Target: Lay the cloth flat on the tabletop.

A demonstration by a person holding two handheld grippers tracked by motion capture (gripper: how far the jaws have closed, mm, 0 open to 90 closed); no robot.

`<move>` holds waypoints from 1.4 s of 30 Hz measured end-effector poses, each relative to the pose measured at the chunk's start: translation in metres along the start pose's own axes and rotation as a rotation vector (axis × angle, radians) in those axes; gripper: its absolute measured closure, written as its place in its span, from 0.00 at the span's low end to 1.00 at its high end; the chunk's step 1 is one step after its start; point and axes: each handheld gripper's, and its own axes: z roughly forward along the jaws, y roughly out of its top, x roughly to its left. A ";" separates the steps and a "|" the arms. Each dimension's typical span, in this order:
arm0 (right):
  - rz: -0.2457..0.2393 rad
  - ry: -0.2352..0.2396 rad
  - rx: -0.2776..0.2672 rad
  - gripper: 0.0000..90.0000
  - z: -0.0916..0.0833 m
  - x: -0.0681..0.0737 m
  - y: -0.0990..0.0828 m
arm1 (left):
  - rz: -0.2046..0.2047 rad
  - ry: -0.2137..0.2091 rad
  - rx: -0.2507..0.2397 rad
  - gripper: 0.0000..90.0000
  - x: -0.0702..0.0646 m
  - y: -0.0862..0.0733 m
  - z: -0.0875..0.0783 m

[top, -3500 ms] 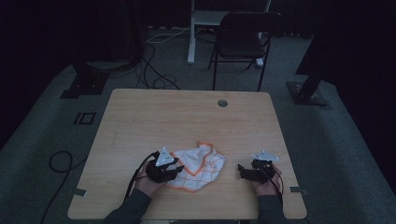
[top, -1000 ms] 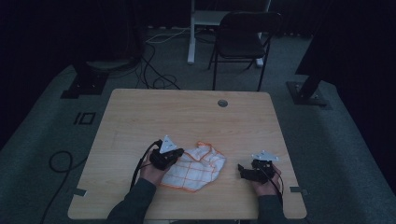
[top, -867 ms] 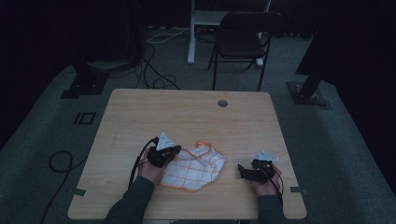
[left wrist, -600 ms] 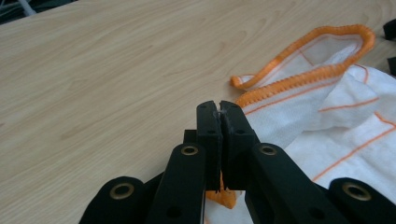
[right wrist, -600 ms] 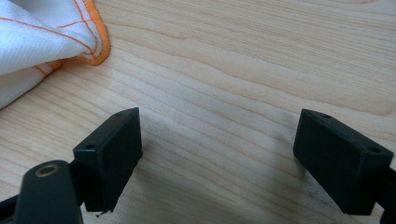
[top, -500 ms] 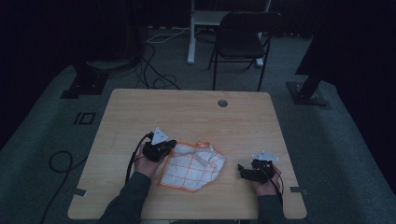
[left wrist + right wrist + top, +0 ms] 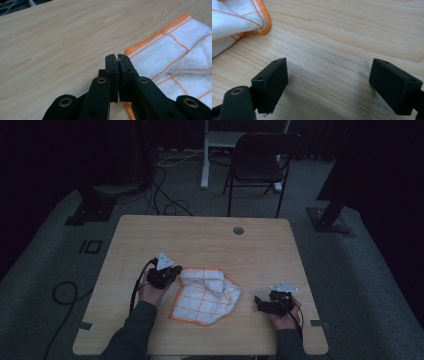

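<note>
A white cloth with an orange grid and orange hem (image 7: pixel 205 295) lies partly spread on the wooden table (image 7: pixel 210 240), its right side still bunched. My left gripper (image 7: pixel 175 276) sits at the cloth's upper left corner. In the left gripper view its jaws (image 7: pixel 117 58) are pressed together with the cloth's hem (image 7: pixel 160 32) running in under the tips. My right gripper (image 7: pixel 258 302) rests low over the table to the right of the cloth, open, with bare wood between its jaws (image 7: pixel 332 75). The cloth's folded edge (image 7: pixel 234 20) lies off to its upper left.
A round cable hole (image 7: pixel 238 230) sits near the table's far edge. Beyond the table stand a dark chair (image 7: pixel 260 155) and a white desk leg (image 7: pixel 205 155). Cables (image 7: pixel 165 200) trail over the floor. Stand bases (image 7: pixel 90 207) flank the table.
My left gripper has moved left and a little away from me, dragging the cloth's corner with it, so the cloth lies flatter and wider. The right gripper has stayed put.
</note>
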 end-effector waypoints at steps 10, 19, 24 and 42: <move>0.000 0.000 0.000 0.17 0.000 0.000 0.000 | -0.024 0.046 0.032 0.98 0.020 0.000 0.004; 0.000 0.000 0.000 0.17 0.000 0.000 0.000 | -0.069 0.094 0.060 0.98 0.038 -0.008 0.004; 0.000 0.000 0.000 0.17 0.000 0.000 0.000 | -0.085 0.119 0.079 0.98 0.046 -0.014 0.003; 0.000 0.000 0.000 0.17 0.000 0.000 0.000 | -0.053 0.125 0.048 0.82 0.026 -0.008 -0.003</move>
